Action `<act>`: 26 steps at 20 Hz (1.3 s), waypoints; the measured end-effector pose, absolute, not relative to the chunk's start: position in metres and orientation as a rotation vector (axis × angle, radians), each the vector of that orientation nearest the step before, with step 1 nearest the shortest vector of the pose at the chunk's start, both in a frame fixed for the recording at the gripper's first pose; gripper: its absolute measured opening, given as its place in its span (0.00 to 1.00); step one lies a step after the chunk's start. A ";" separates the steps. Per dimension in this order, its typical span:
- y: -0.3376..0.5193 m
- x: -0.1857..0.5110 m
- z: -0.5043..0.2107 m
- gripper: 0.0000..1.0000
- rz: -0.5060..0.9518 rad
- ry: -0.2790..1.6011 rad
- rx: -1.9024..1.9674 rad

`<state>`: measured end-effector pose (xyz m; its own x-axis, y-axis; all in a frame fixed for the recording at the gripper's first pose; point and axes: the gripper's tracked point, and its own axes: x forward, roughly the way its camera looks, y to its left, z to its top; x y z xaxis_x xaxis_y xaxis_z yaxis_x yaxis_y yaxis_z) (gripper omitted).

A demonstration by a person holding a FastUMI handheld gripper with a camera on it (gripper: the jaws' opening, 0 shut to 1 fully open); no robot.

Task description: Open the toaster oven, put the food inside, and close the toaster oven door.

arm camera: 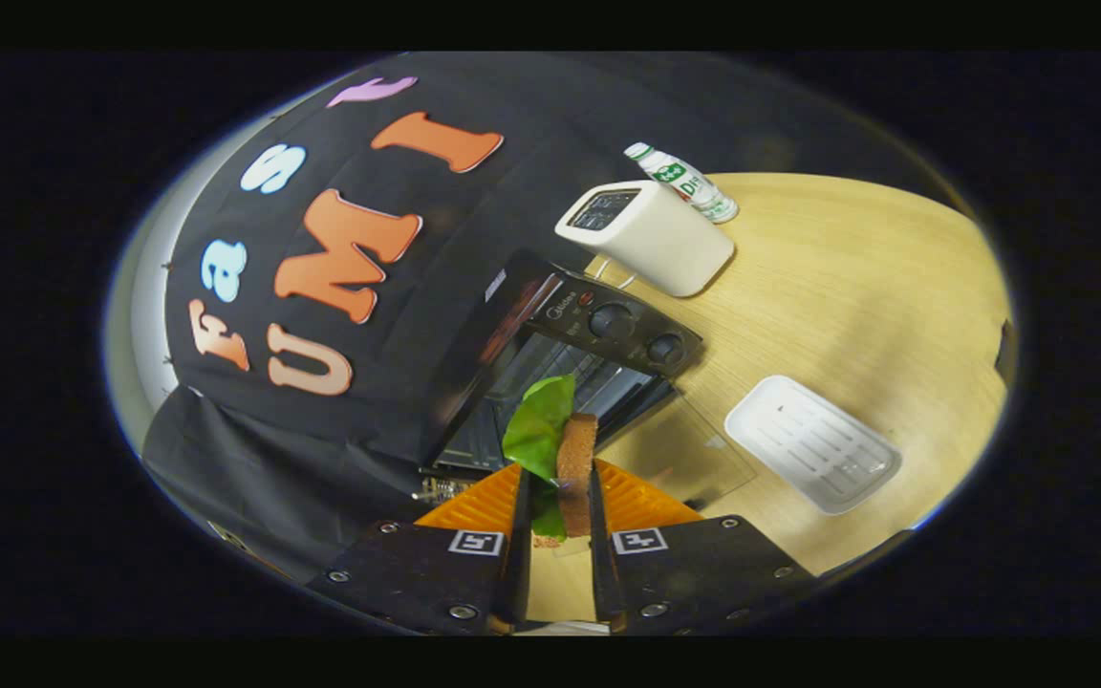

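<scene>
My gripper is shut on the food, a sandwich of brown bread with a green lettuce leaf sticking out past the fingertips. Both fingers press its sides. Just beyond it stands the black toaster oven with two knobs on its control panel. Its glass door hangs open, folded down over the wooden table, and the cavity with its wire rack shows behind the sandwich. The whole scene appears tilted.
A white ridged tray lies on the table to the right of the open door. Behind the oven stand a white slot toaster and a small bottle with a green label. Black cloth closes the booth behind the oven.
</scene>
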<state>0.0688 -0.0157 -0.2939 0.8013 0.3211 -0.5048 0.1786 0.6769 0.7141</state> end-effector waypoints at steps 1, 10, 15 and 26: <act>-0.010 0.076 -0.297 0.27 0.076 0.625 0.880; 0.039 0.141 -0.336 0.27 -0.009 0.441 1.176; 0.046 0.171 -0.343 0.27 -0.078 0.356 1.244; 0.060 0.189 -0.375 0.72 -0.242 0.417 1.235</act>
<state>0.1894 0.0605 -0.3750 0.8998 0.0445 -0.4340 0.3992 0.3170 0.8603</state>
